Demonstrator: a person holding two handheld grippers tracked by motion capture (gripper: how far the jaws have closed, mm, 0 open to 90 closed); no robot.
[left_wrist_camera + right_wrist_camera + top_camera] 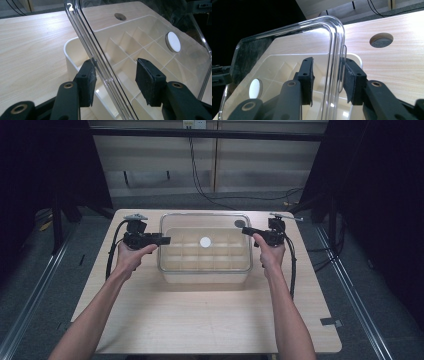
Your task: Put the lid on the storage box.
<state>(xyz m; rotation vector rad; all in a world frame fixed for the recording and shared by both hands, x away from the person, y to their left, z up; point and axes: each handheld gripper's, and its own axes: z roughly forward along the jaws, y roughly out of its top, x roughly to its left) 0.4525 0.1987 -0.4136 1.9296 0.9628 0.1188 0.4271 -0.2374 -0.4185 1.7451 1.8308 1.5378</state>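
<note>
Clear lid (205, 242): transparent, rounded corners, white round disc (205, 241) at centre; sits over white compartment box (205, 275), mid-surface (200, 320). Left tongs (115, 75): jaws straddle lid's left rim, partly open, one pad at the rim, the other clear. Right tongs (328, 80): jaws astride right rim, narrow gap, pads not pressing.

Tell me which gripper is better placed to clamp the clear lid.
Probably the right gripper: its fingers closely straddle the lid rim, one nearly touching. The left gripper straddles the rim too, but one finger stands well off it.
</note>
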